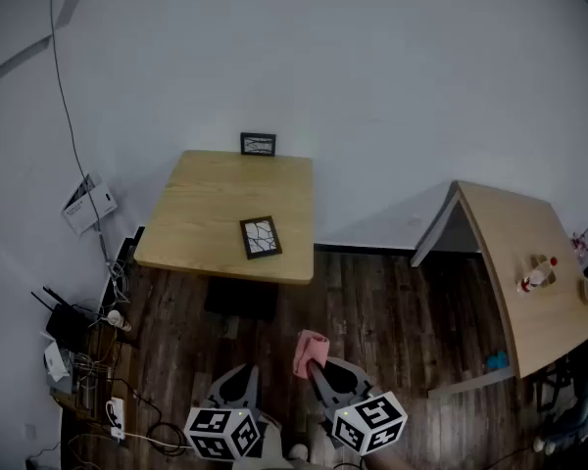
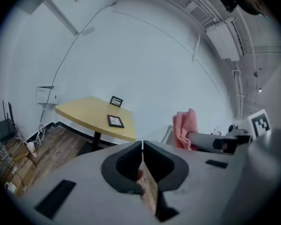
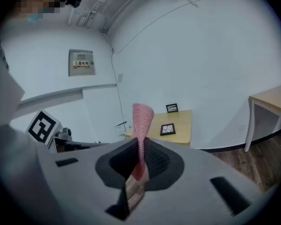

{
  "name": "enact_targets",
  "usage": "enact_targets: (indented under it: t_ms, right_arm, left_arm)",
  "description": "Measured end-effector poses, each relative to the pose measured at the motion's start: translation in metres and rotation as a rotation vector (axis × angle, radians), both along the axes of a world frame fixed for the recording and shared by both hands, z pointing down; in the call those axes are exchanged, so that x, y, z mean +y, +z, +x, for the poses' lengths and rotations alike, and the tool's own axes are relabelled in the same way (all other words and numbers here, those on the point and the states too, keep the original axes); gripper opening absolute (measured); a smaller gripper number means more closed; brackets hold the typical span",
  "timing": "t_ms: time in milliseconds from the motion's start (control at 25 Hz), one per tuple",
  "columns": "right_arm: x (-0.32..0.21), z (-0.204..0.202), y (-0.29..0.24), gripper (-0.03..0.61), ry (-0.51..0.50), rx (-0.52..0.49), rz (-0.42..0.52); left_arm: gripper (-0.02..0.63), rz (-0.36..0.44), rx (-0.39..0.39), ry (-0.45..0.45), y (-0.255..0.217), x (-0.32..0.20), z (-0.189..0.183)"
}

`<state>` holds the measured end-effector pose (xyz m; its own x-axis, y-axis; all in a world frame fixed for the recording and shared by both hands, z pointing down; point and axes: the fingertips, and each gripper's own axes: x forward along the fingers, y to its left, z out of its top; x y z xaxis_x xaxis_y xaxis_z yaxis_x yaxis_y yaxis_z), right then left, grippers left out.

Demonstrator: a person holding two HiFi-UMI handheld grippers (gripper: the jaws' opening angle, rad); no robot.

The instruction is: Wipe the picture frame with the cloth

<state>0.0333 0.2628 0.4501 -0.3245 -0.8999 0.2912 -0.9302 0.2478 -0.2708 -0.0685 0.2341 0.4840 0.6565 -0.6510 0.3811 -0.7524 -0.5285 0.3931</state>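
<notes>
A black picture frame (image 1: 261, 237) lies flat near the front edge of the wooden table (image 1: 201, 207); it also shows as the flat frame (image 2: 115, 121) and the flat frame (image 3: 167, 129). A second frame (image 1: 258, 144) stands upright at the table's back edge. My right gripper (image 1: 315, 365) is shut on a pink cloth (image 1: 309, 352), which sticks up between its jaws as the cloth (image 3: 141, 125) and shows as the cloth (image 2: 184, 128). My left gripper (image 1: 247, 375) is shut with nothing in it (image 2: 142, 146). Both hang over the floor, well short of the table.
A second wooden table (image 1: 534, 277) with a small bottle (image 1: 535, 276) stands at the right. Routers, cables and a power strip (image 1: 116, 415) crowd the floor at the left. A white box (image 1: 87, 204) hangs on the left wall. Dark wood floor (image 1: 392, 311) lies between the tables.
</notes>
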Motion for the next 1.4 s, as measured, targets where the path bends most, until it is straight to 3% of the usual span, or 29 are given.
enact_targets:
  t_ms: [200,440,640,1040,1400]
  right_arm:
    - [0.066,-0.007,0.0,0.018,-0.008,-0.022,-0.003]
    - [0.1,-0.016,-0.003,0.018,-0.032,-0.028,0.006]
    - [0.112,-0.027,-0.01,0.018,-0.083,-0.048,0.02]
    - [0.104,-0.024,-0.02,0.018,-0.085,-0.066,0.042]
    - [0.046,-0.024,-0.005,0.018,-0.086,-0.071,0.012]
  left_arm:
    - [0.011,-0.019,0.012,0.017,0.0,0.081,0.001]
    - [0.011,-0.004,0.041,-0.01,-0.014,0.109,-0.014]
    - [0.011,0.014,0.069,-0.052,-0.022,0.116,-0.023]
    - [0.011,0.013,0.065,-0.075,-0.022,0.119,-0.026]
    - [0.011,0.003,0.063,-0.077,-0.012,0.057,-0.026]
